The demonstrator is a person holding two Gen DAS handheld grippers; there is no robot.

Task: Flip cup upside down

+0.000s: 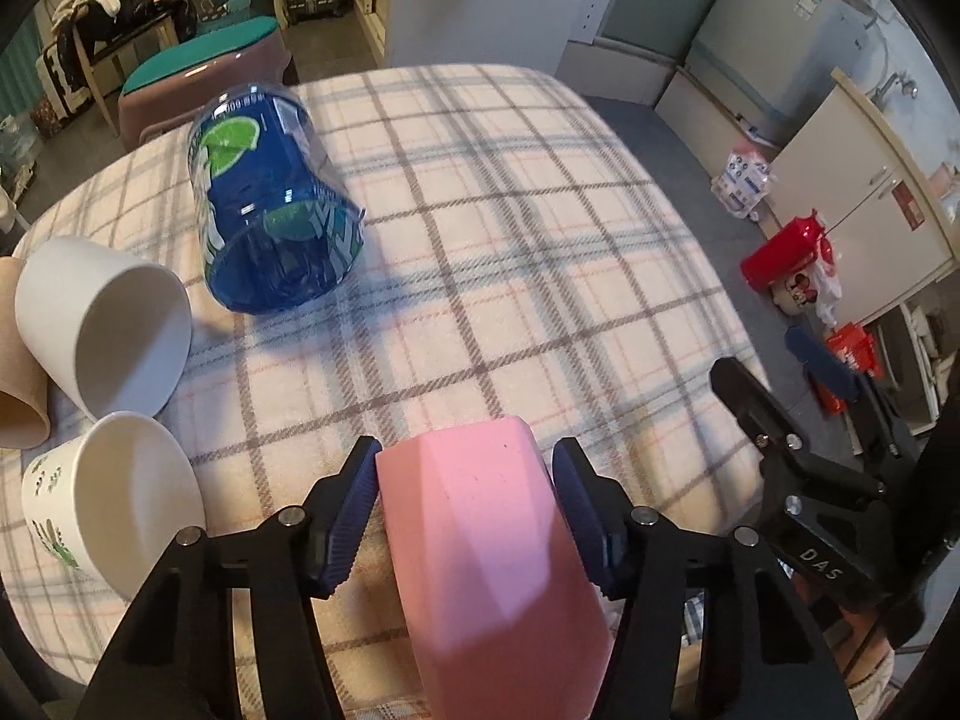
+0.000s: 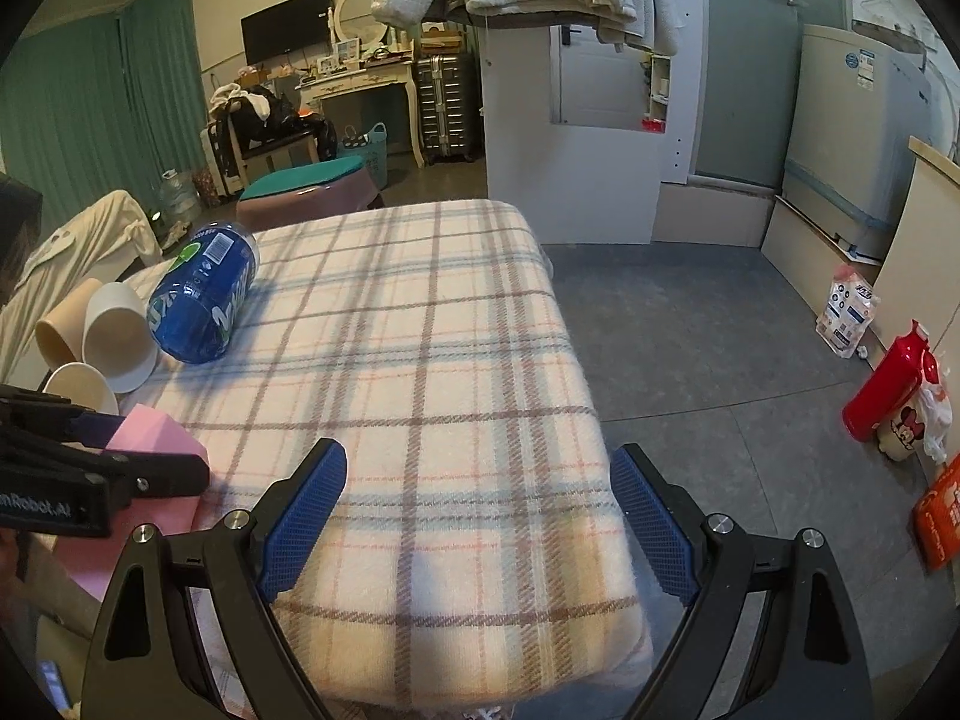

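My right gripper hangs wide apart over the plaid blanket, holding nothing. At far left my left gripper pinches the pink cup; beyond lie a blue cup and white cups.

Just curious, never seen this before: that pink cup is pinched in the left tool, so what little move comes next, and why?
Probably lift slightly, then start rolling the wrist: the left tool already clamps the pink cup near the plaid cloth.

Black linkage frames, silver screws, ribbed blue jaws; one arm lettered "DAS"
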